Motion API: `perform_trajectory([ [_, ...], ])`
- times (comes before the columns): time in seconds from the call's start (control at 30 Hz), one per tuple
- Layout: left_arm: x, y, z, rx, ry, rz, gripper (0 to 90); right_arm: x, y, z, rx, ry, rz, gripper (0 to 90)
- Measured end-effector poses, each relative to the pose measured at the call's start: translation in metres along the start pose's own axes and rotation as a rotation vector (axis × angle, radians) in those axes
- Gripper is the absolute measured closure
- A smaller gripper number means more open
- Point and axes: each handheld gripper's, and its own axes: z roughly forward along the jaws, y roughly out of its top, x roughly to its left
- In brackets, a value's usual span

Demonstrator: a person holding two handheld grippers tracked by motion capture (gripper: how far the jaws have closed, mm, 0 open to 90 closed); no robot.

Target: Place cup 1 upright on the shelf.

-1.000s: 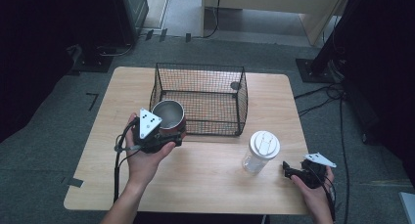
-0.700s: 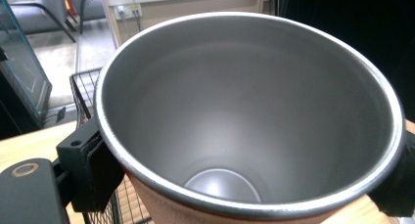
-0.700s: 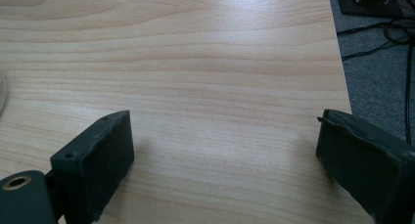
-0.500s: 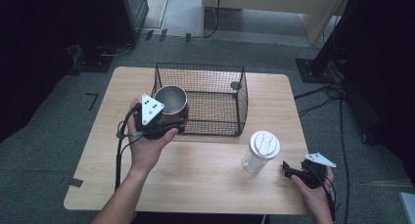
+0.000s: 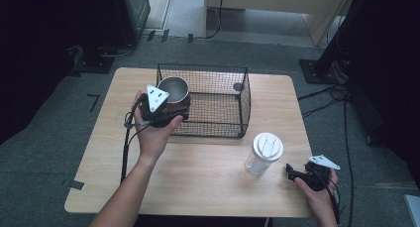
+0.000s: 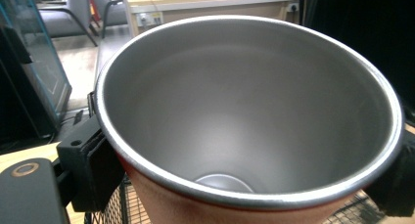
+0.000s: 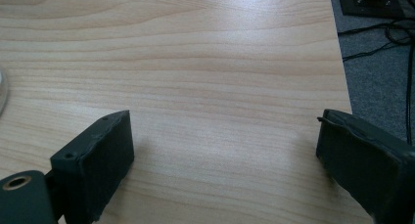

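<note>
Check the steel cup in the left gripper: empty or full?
Empty. The left gripper view looks into the cup: bare steel walls down to its bottom, nothing inside.

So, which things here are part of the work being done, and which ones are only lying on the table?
Part of the work:
- left gripper, shut on the metal cup
- wire basket, over whose corner the cup is held

Only lying about:
- clear jar with a white lid, standing alone
- right gripper, open, near the table edge

the left gripper point(image 5: 171, 109) has carried the cup point(image 5: 173, 90) forward and up, from just before the basket point(image 5: 218, 100) to over its near-left corner.
</note>
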Motion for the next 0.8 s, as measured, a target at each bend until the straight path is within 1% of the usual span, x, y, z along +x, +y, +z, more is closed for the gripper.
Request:
perform_trajectory([
  [0.07,0.002,-0.003,0.007,0.0,0.001,-0.016,8.3,0.0,0.0,0.0,0.001,0.0,0.002,6.9],
  [0.17,0.002,-0.008,0.02,0.005,0.022,-0.021,8.3,0.0,0.0,0.0,0.0,0.0,0.003,6.9],
  [0.2,0.002,-0.009,0.023,0.006,0.022,-0.024,8.3,0.0,0.0,0.0,0.001,0.0,0.002,6.9],
  [0.27,0.001,-0.012,0.031,0.014,0.03,-0.021,8.3,0.0,0.0,0.0,0.0,0.002,0.003,6.9],
  [0.3,0.0,-0.014,0.035,0.024,0.036,-0.011,8.3,0.0,0.0,0.0,-0.001,0.004,0.003,6.9],
  [0.37,-0.001,-0.017,0.041,0.046,0.04,-0.009,8.3,0.0,0.0,0.0,0.0,0.003,0.004,6.9],
  [0.4,-0.001,-0.018,0.044,0.053,0.041,-0.014,8.2,0.0,0.0,0.0,0.0,0.002,0.003,6.9],
  [0.5,-0.002,-0.022,0.05,0.069,0.049,-0.005,8.2,-0.001,0.0,0.0,-0.002,0.009,0.009,6.9],
  [0.6,-0.002,-0.026,0.056,0.087,0.06,0.0,8.3,-0.001,0.0,0.0,-0.002,0.008,0.001,6.9],
  [0.8,0.001,-0.034,0.066,0.123,0.088,0.002,8.2,-0.001,0.0,0.0,-0.002,0.011,0.003,6.9],
])
